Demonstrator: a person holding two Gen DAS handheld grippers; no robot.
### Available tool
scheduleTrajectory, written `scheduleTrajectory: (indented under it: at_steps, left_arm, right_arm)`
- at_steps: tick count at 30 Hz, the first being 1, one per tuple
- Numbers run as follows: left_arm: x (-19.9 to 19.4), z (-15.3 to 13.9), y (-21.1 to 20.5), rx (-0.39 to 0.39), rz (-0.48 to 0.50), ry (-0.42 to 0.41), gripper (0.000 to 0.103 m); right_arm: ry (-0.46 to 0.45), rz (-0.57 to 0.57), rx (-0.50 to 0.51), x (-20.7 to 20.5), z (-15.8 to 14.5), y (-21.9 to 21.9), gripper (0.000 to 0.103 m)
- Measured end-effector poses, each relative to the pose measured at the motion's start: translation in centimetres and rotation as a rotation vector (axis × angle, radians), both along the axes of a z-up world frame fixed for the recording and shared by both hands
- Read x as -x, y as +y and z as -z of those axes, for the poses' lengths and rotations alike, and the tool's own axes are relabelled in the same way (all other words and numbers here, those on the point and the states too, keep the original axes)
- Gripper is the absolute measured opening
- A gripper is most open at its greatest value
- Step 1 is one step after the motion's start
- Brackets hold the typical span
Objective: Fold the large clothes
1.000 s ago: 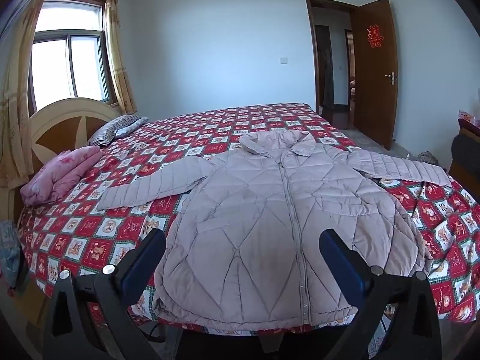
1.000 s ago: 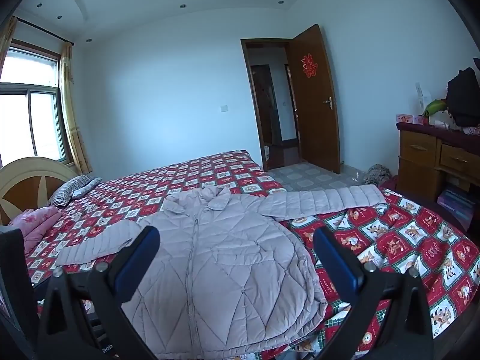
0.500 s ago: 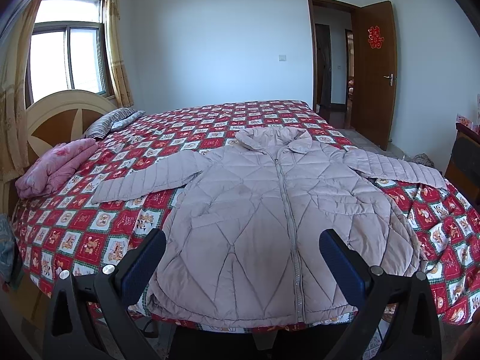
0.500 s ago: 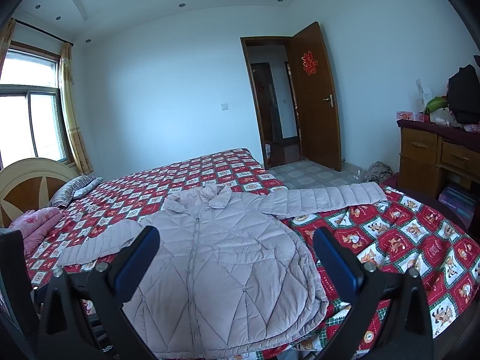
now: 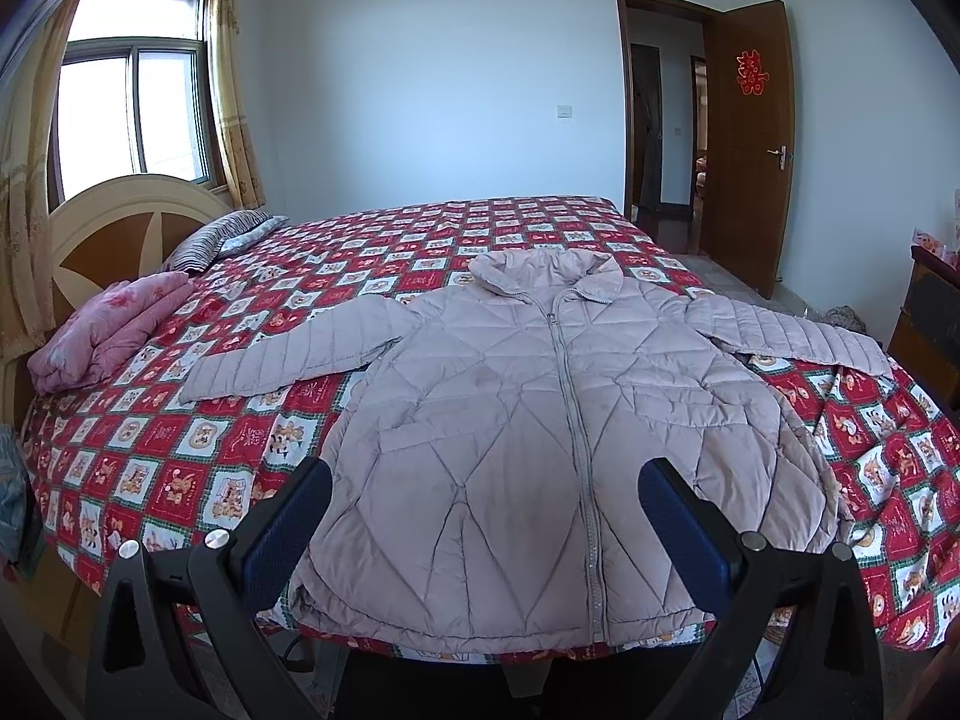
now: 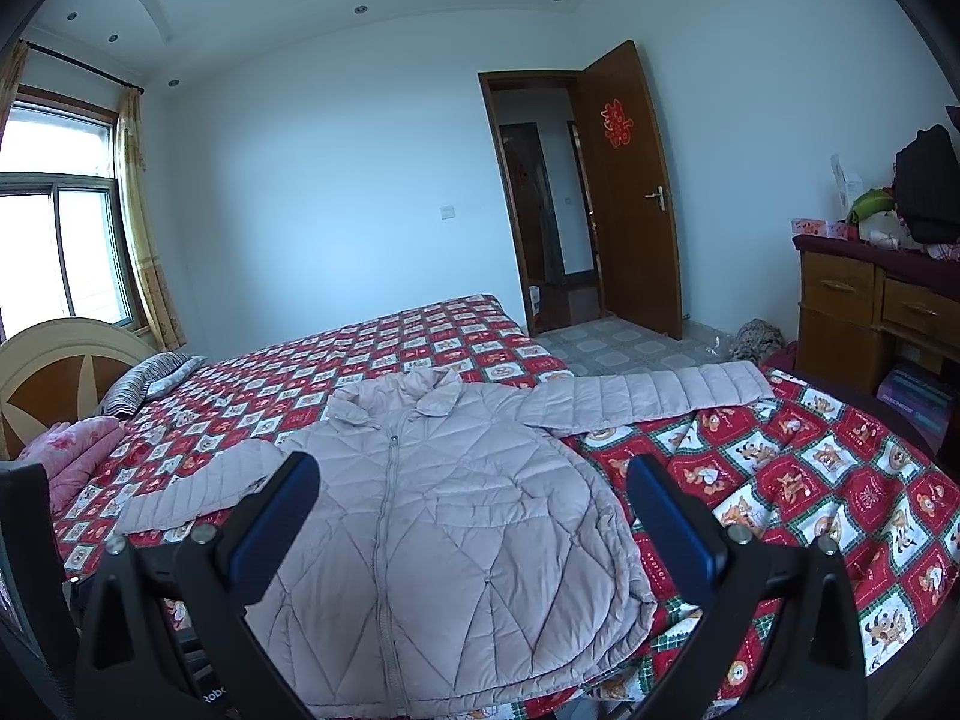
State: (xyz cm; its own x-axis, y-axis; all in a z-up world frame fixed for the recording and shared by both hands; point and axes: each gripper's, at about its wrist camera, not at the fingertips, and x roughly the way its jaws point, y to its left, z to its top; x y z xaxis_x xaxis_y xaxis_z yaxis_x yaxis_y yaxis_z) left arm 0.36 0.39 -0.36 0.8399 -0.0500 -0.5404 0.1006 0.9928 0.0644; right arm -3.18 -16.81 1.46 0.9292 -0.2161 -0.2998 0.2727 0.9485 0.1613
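Over the last second the left gripper [image 5: 486, 510] has been carried slightly nearer and higher, so more of the quilted puffer jacket [image 5: 528, 420] is seen; no fold has been started. The jacket is spread face up and zipped near the foot of the checked bedspread [image 5: 198, 468], its hem at the near edge, sleeves outstretched. Both the left and the right gripper [image 6: 474, 504] are held wide apart and empty. Open bedspread is left beyond the collar (the right sleeve [image 6: 654, 393] reaches the bed's side edge).

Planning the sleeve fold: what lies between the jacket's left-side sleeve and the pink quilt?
Only bare patterned bedspread between sleeve and pink quilt, per the left wrist view.
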Motion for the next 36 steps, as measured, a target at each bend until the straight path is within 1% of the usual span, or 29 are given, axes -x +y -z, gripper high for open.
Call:
scheduleTrajectory:
  at_steps: [7, 13, 17, 20, 23, 30, 36]
  left_arm:
    - [0.0, 0.0, 0.0, 0.003, -0.002, 0.001, 0.102]
    - [0.2, -0.2, 0.3, 0.019, -0.011, -0.015, 0.102]
    - [0.4, -0.6, 0.9, 0.033, -0.031, -0.035, 0.102]
    - [0.4, -0.9, 1.3, 0.048, -0.042, -0.043, 0.102]
    - [0.4, -1.0, 1.6, 0.055, -0.051, -0.048, 0.102]
    - [0.3, -1.0, 1.9, 0.063, -0.055, -0.044, 0.102]
    - [0.3, -1.0, 1.9, 0.064, -0.054, -0.044, 0.102]
  right_arm:
    - [0.009, 0.003, 0.001, -0.1, 0.3, 0.0, 0.103]
    - [0.036, 0.038, 0.026, -0.3, 0.5, -0.1, 0.103]
    - [0.087, 0.076, 0.077, -1.0, 0.6, 0.3, 0.103]
    - [0.131, 0.075, 0.096, -1.8, 1.0, 0.4, 0.103]
    - [0.157, 0.050, 0.090, -2.1, 1.4, 0.7, 0.103]
    - [0.147, 0.037, 0.076, -1.8, 1.2, 1.0, 0.103]
    - [0.163, 0.027, 0.064, -2.3, 1.5, 1.0, 0.103]
